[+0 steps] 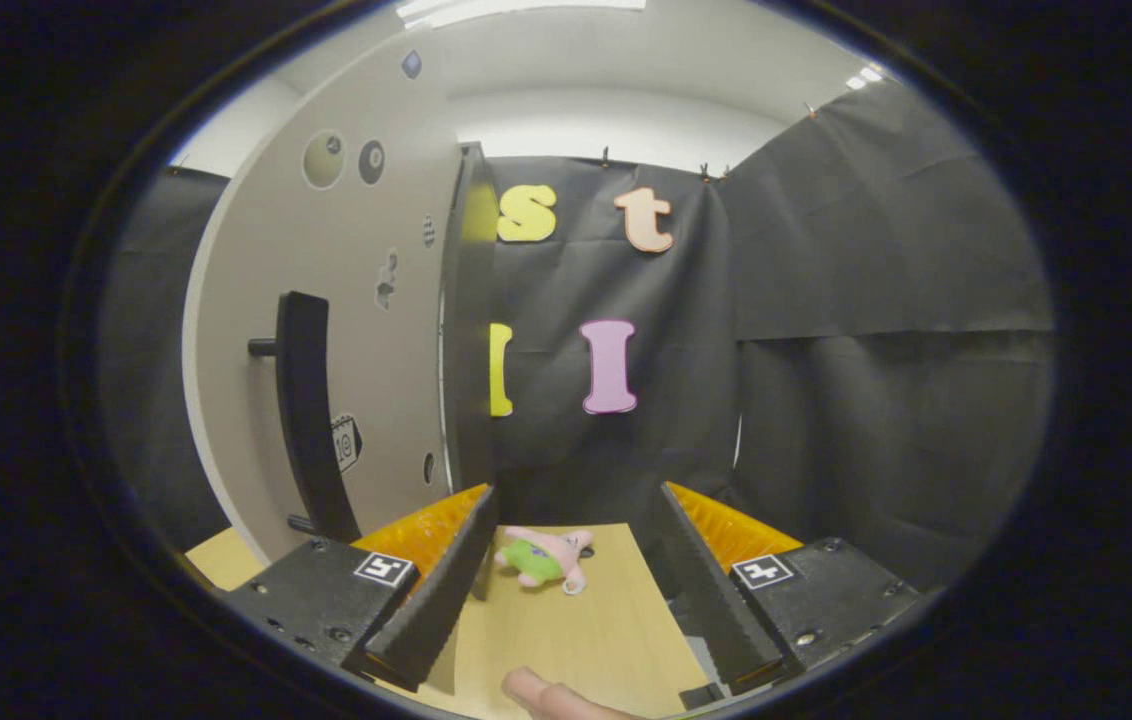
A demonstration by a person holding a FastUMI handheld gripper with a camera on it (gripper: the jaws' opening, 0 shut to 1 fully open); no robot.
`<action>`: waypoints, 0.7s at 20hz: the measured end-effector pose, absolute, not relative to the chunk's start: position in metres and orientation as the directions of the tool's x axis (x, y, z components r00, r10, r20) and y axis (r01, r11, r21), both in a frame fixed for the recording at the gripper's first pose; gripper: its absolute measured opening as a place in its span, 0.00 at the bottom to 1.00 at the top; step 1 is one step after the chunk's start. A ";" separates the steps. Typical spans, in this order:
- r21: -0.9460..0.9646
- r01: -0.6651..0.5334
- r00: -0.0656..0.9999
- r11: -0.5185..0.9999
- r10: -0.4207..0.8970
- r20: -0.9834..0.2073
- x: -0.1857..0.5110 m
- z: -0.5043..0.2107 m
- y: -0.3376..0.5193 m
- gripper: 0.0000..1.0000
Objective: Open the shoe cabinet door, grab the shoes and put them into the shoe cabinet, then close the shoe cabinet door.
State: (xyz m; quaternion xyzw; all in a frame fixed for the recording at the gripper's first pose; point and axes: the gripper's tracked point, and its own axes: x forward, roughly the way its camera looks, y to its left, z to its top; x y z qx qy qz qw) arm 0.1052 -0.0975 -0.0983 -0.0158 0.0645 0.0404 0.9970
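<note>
Reaching the spread, empty tool (576, 560) squarely to the cabinet door's (366, 330) handle (306, 420) should give a firm pull.

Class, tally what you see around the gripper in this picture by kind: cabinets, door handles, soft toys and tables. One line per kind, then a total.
Cabinets: 1, the shoe cabinet
Door handles: 1, the dark handle on its door
Soft toys: 1, the pink and green plush toy, lying between the open fingers of the gripper
Tables: 1, the wooden table
Total: 4
</note>
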 end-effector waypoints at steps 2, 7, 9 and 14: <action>-0.024 -0.161 0.977 0.987 0.156 -0.145 0.099 -0.102 -0.068 1.00; 0.001 -0.163 0.976 0.987 0.161 -0.148 0.094 -0.106 -0.041 0.92; -0.006 -0.164 0.976 0.986 0.161 -0.144 0.089 -0.104 -0.027 0.92; -0.016 -0.141 0.982 0.990 0.137 -0.132 0.076 -0.106 -0.007 0.92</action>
